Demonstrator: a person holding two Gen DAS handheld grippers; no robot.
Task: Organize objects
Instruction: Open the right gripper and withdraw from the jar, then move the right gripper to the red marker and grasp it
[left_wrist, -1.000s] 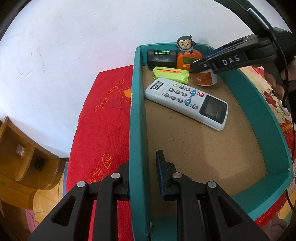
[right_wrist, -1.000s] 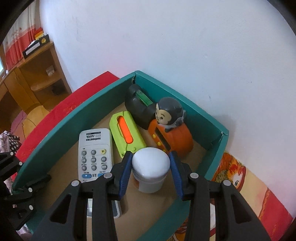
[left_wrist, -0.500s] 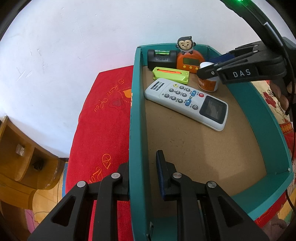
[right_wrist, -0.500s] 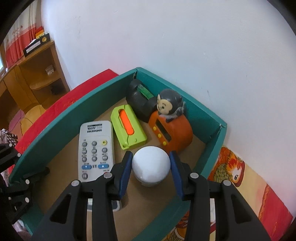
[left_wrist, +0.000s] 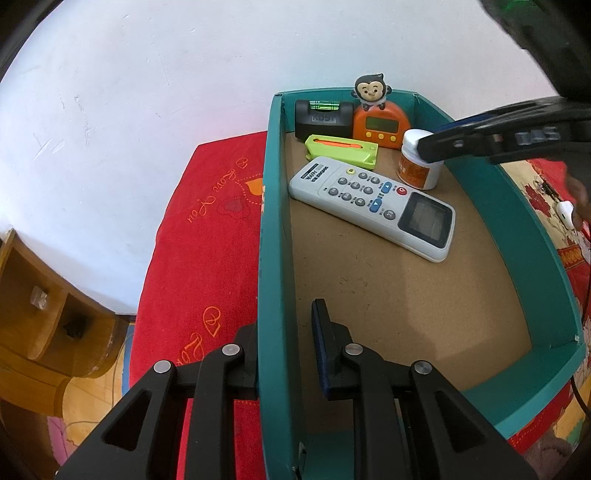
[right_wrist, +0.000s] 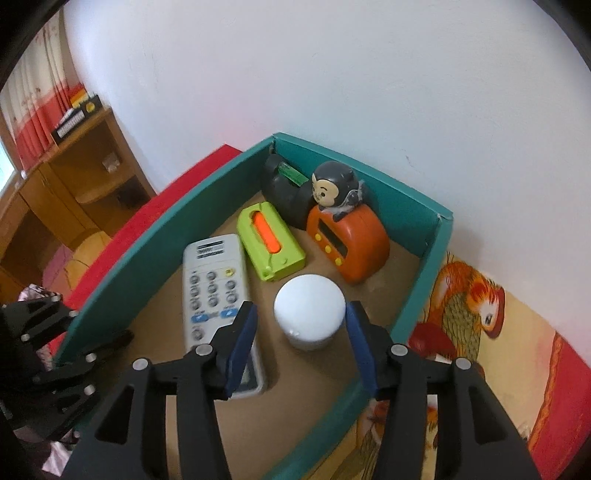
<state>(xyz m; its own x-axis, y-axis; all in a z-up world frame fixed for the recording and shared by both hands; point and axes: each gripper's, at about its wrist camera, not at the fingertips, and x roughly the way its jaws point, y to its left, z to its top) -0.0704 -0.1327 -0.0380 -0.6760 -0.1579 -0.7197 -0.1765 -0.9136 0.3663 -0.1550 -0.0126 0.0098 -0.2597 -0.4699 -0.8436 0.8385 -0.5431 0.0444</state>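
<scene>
A teal box (left_wrist: 275, 236) (right_wrist: 122, 258) holds a white remote (left_wrist: 373, 206) (right_wrist: 216, 291), a green utility knife (left_wrist: 341, 151) (right_wrist: 269, 240), a black spirit level (left_wrist: 323, 118) (right_wrist: 284, 192), an orange monkey timer (left_wrist: 380, 123) (right_wrist: 347, 240) and a white-lidded jar (left_wrist: 419, 162) (right_wrist: 309, 314). My right gripper (right_wrist: 301, 343) (left_wrist: 428, 151) is open, with its fingers on either side of the jar's lid and a gap on both sides. The jar stands upright on the box floor. My left gripper (left_wrist: 284, 347) is shut on the box's left wall.
The box rests on a red embroidered cloth (left_wrist: 207, 236) and a patterned bedspread (right_wrist: 480, 306) against a white wall. A wooden shelf unit (right_wrist: 81, 177) (left_wrist: 40, 314) stands to the left. The near half of the box floor (left_wrist: 406, 306) is bare cardboard.
My right gripper set the jar down next to the timer and opened, and it has drawn back and up a little. The left gripper has kept its hold on the wall.
</scene>
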